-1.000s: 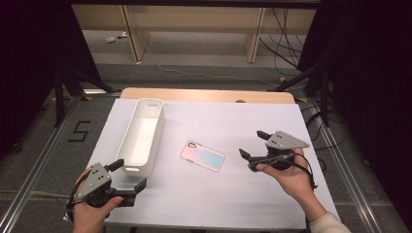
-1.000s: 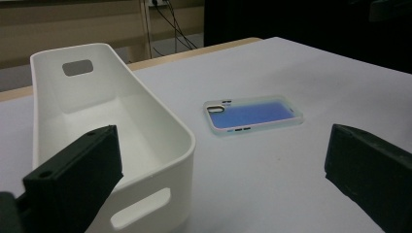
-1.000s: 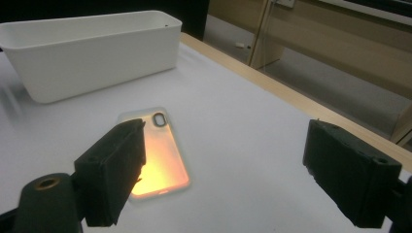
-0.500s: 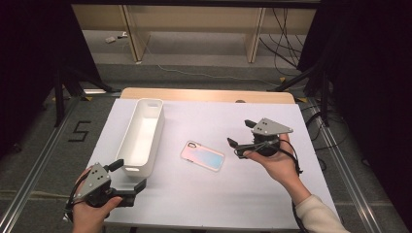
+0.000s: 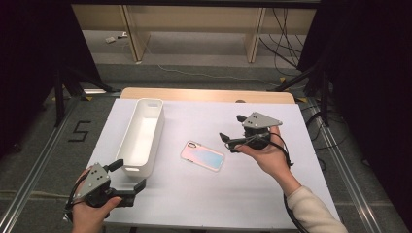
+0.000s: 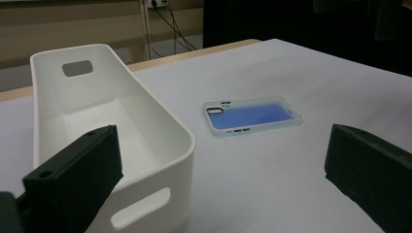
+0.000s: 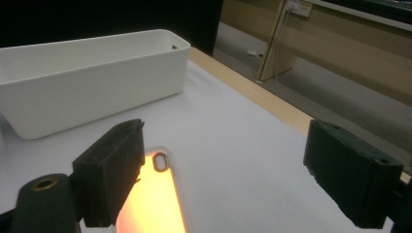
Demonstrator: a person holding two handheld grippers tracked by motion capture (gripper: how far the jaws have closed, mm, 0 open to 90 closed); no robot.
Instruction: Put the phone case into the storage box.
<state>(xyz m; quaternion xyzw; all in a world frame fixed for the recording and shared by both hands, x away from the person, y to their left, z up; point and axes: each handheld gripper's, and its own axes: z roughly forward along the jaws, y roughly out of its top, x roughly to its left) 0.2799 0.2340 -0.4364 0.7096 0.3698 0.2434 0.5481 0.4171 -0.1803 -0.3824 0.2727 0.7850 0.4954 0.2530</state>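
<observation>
A phone case with a pink-to-blue sheen lies flat near the middle of the white table. In the left gripper view the phone case looks blue, and in the right gripper view the phone case glows orange. A long white bin with handle cut-outs stands to its left. My right gripper hovers just right of the case, open, with its jaws pointing at it. My left gripper rests at the bin's near end, open and holding nothing. Its open jaws frame the bin in the left gripper view.
A wooden strip runs along the table's far edge. Beyond it are bare floor, furniture legs and loose cables. Metal rails run along both sides of the table. The bin lies across the far left of the right gripper view.
My right gripper has moved left across the table and now sits close to the phone case. The left gripper, the bin and the case have stayed where they were.
</observation>
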